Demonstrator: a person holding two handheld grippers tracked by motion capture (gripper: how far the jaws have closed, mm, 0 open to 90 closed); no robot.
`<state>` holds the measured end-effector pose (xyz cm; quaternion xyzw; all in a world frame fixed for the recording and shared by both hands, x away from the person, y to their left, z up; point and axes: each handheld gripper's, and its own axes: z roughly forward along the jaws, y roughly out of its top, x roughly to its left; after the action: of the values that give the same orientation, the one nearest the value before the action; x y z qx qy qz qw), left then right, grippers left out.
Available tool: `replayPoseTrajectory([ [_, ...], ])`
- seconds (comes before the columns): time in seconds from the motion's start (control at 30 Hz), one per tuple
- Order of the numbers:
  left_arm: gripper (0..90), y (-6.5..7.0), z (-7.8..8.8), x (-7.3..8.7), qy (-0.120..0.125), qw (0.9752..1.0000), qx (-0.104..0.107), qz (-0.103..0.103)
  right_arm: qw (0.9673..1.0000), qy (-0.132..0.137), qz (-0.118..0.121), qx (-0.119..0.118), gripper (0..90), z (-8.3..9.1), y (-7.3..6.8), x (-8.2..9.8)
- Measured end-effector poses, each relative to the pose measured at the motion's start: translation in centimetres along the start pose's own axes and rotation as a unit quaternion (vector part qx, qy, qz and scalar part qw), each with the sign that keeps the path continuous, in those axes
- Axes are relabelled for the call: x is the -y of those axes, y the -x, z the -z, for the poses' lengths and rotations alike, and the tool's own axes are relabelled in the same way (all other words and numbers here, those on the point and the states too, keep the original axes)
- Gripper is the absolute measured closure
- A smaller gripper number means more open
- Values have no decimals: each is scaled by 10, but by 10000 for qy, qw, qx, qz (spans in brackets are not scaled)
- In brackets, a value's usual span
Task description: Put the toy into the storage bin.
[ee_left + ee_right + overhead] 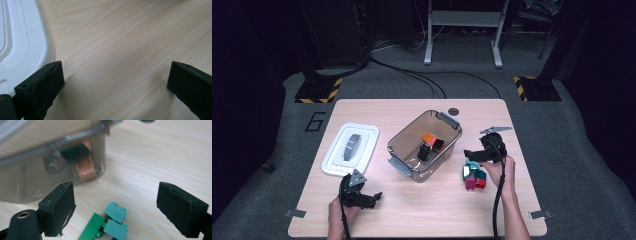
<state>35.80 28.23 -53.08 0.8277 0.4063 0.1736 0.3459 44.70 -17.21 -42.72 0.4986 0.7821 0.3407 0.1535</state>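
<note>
The pale wooden table (422, 210) carries everything, and the largest thing on it is the smoky translucent plastic box (404, 142) with grey clip handles, standing open near the middle. Inside it lie an orange brick (428, 137) and some black pieces (425, 151); from above the black ones are too small and dark to tell apart. The right gripper view looks through the box wall (37, 177) and shows the orange brick (86, 168) with a black piece lying over its top (the tinted plastic blurs both).

Left of the box, well apart from it, lies the white rectangular plastic lid (350, 148), flat, with a grey handle in its centre. The left gripper view catches one rounded corner of the lid (22, 42), the rest cut off by the frame.

Just right of the box sits a small heap of toy bricks (473, 175): teal, red and magenta from above. The right gripper view shows two teal bricks (115, 218) and a long green brick (91, 227) touching them, partly cut off at the bottom edge.

The right gripper (468, 154) hangs over that heap, its jaws standing wide with nothing between them. The left gripper (374, 197) rests low near the table's front edge, beside the lid's corner, its jaws likewise spread wide over bare wood.
</note>
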Motion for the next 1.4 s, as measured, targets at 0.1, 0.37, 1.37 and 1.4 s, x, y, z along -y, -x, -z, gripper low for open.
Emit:
replayPoseTrajectory([
  [0.1,8,0,0,0,-3,10000,-2,-18,9996,-225,-133,120,120,-14,4,9],
  [0.37,8,0,0,0,-3,10000,-1,2,9970,-592,-453,215,222,-42,7,21],
  [1.37,8,0,0,0,-3,10000,-7,-10,9966,-592,-314,478,582,-44,10,22],
  [1.4,8,0,0,0,-5,10000,-2,-17,9969,-571,-325,438,582,-42,10,22],
])
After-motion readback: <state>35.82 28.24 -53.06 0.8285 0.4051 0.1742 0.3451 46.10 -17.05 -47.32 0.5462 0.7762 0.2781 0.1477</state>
